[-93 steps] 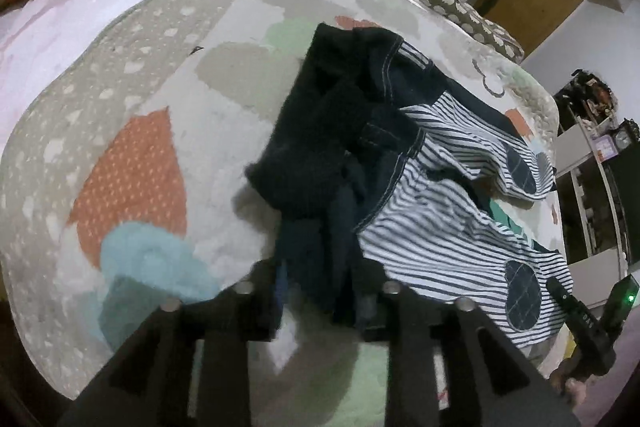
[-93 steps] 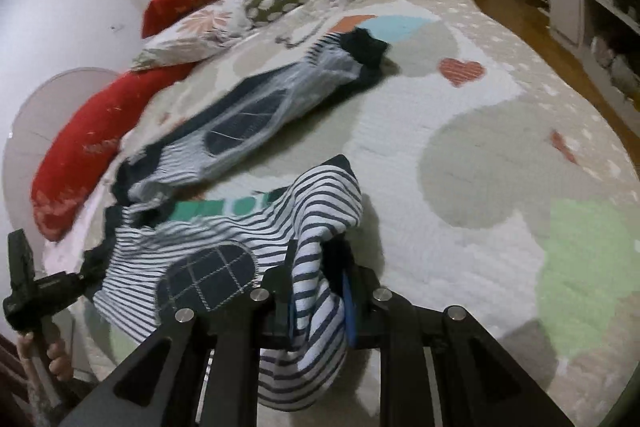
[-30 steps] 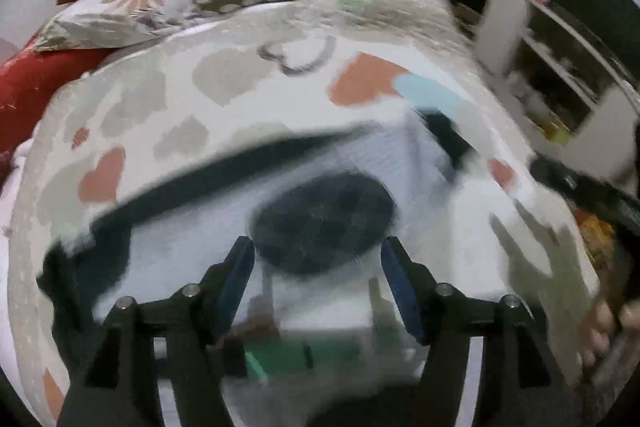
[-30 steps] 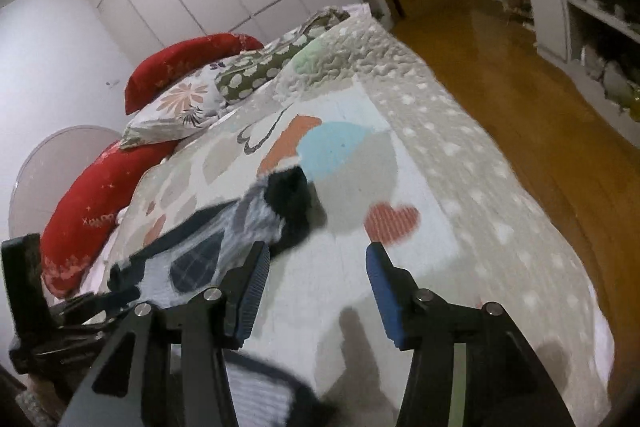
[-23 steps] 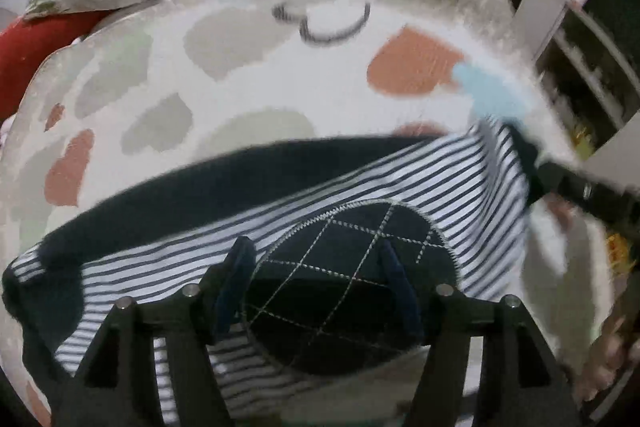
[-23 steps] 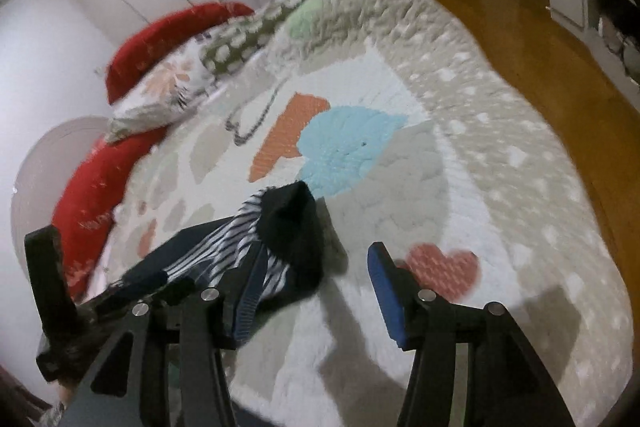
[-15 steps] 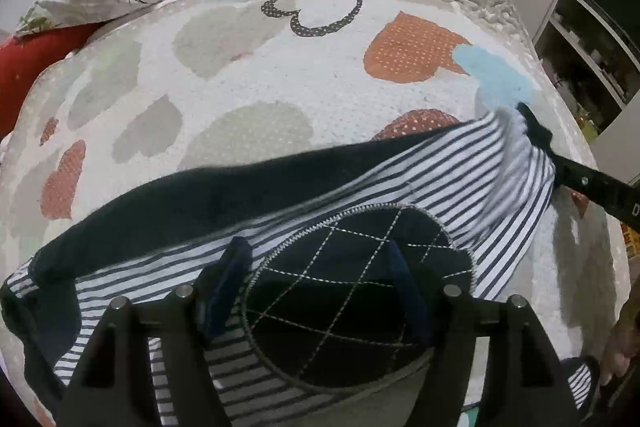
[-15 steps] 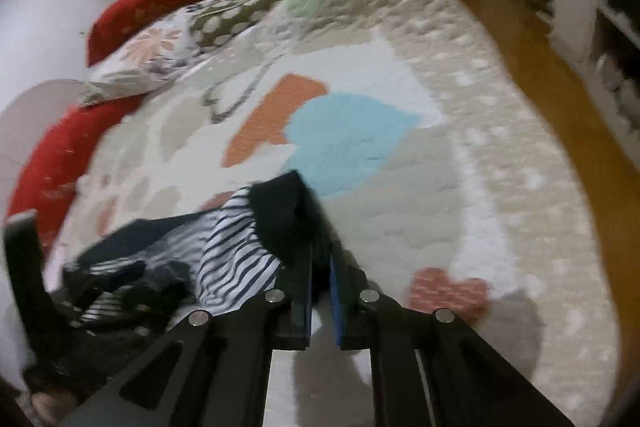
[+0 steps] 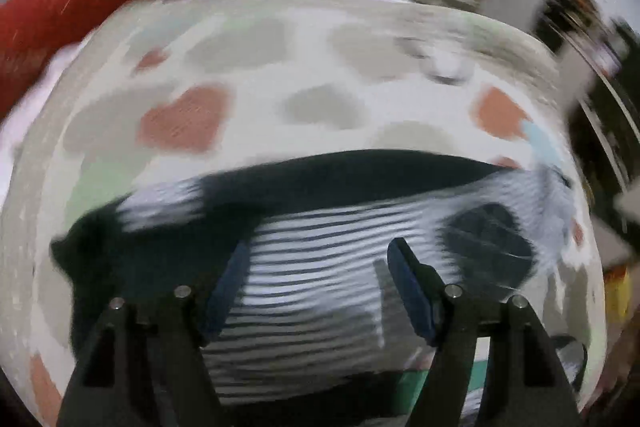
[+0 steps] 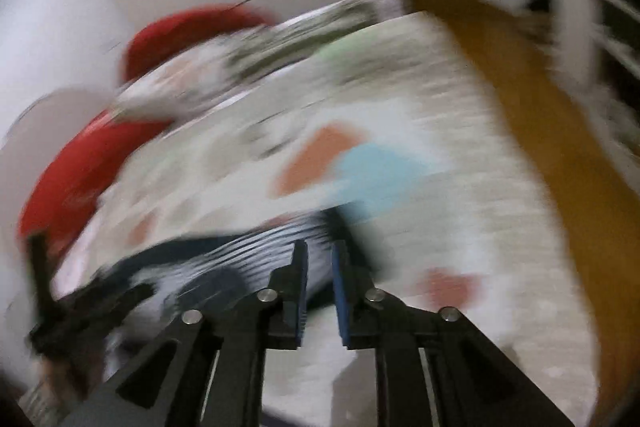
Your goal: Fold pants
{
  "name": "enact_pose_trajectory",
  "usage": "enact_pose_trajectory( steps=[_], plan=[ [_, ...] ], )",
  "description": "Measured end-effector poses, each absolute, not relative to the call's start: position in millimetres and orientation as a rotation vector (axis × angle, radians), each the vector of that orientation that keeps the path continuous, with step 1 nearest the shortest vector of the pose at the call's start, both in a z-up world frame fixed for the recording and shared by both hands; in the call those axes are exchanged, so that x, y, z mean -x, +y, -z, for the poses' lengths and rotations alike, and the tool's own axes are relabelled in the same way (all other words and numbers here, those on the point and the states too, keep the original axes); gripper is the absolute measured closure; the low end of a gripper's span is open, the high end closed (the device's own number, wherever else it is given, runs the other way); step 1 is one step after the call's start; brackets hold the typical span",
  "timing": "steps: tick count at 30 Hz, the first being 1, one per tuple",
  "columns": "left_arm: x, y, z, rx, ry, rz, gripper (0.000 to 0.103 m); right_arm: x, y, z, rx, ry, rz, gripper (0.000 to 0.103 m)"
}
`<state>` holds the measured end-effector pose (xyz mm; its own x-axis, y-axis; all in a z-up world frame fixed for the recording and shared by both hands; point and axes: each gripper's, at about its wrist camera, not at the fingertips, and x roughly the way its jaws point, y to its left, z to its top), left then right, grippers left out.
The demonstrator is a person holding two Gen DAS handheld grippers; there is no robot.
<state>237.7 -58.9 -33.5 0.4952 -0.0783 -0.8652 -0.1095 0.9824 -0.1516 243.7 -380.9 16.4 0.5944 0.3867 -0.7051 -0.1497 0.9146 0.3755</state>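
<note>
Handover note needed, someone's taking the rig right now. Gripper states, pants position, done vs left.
Both views are motion-blurred.
Left gripper: open, holding nothing, over the striped pants.
Right gripper: nearly shut at the pants' dark cuff end; blur hides whether it actually grips cloth.
Pants lie stretched lengthwise across the heart-print quilt, knee patch up.
Done: pants laid out long.
Left: the cross fold, probably bringing the cuff end over toward the waist, then smoothing.
</note>
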Motion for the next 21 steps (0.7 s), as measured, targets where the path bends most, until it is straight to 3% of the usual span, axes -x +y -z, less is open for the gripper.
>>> enact_pose_trajectory(
  steps=[2, 8, 14, 16, 18, 21],
  plan=[
    [-235, -25, 46, 0.265, 1.062, -0.095, 0.032, -249, -351, -6, -0.270, 0.938, -0.411, 0.075],
    [-234, 7, 49, 0.346, 1.068, -0.057, 0.035, -281, -338, 38, -0.181, 1.048, -0.299, 0.075],
    [-227, 31, 43, 0.484, 1.063, 0.059, 0.035, -274, -424, 50, -0.585, 1.033, -0.310, 0.080],
    [-221, 34, 30, 0.444, 1.041, 0.052, 0.035, -267, -432, 42, -0.579, 1.018, -0.270, 0.078],
    [-215, 32, 12, 0.357, 0.997, 0.057, 0.035, -261, -435, 31, -0.522, 1.001, -0.232, 0.067],
    [-211, 21, -9, 0.193, 0.945, 0.045, 0.031, -254, -423, 11, -0.394, 0.970, -0.227, 0.067]
  ],
)
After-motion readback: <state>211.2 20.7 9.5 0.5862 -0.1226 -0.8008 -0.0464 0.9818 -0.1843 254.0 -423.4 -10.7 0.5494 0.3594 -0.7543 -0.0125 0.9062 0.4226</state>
